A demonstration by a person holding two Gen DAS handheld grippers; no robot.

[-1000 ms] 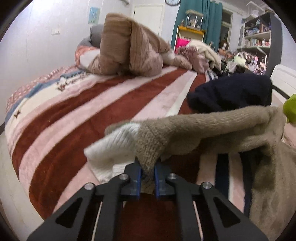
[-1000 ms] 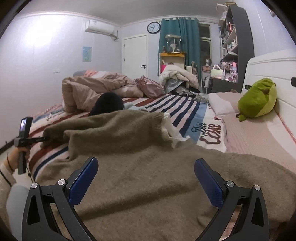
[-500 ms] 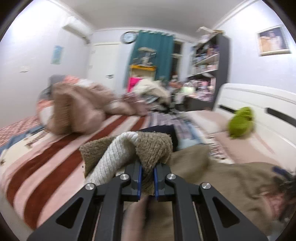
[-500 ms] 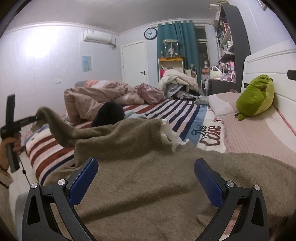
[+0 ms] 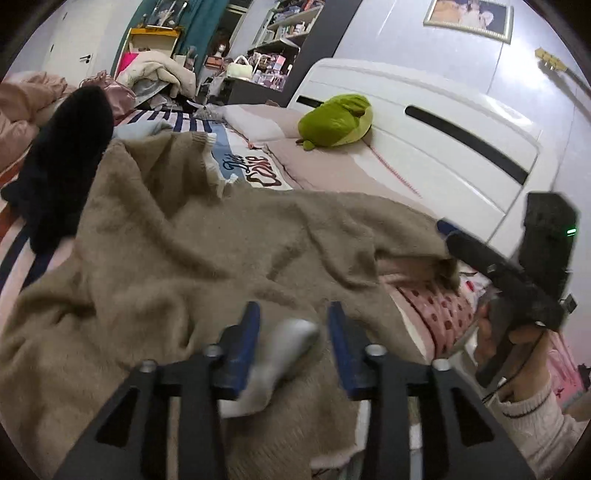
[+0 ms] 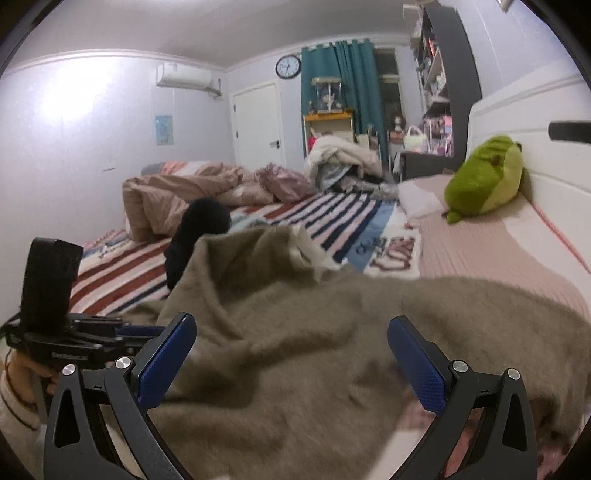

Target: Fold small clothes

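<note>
Left tongs (image 5: pixel 291 332) stand partly apart at the bottom centre of the left wrist view; their jaws have just been opening, and the white ribbed cuff (image 5: pixel 273 363) of the tan sweater (image 5: pixel 192 236) lies blurred between the blue pads without either pad pressing on it. Only this view shows that cuff. It also shows the right tongs (image 5: pixel 448 230) from outside, at the right edge of the frame, their blue tip next to a raised edge of the sweater, with the hand (image 5: pixel 517 354) and a knitted sleeve below; whether that tip touches the fabric I cannot tell.

Right tongs (image 6: pixel 291 354) in their own view are wide apart at the bottom of the frame, with the sweater spread blurred beneath and between the pads, neither pad closed on it. At the lower left of this frame the left tool appears from the side, held in a hand (image 6: pixel 27 373).

Across both views the sweater covers the near part of the bed (image 6: pixel 498 258), its white-lined collar toward the middle. A black garment (image 6: pixel 195 229) lies just beyond it on the striped blanket (image 6: pixel 122 269), and a green plush toy (image 6: pixel 484 181) rests against the white headboard (image 5: pixel 443 122). Only the right wrist view takes in the wall clock (image 6: pixel 288 66) and the air conditioner (image 6: pixel 183 75); only the left one shows the framed picture (image 5: pixel 469 16) at upper right
</note>
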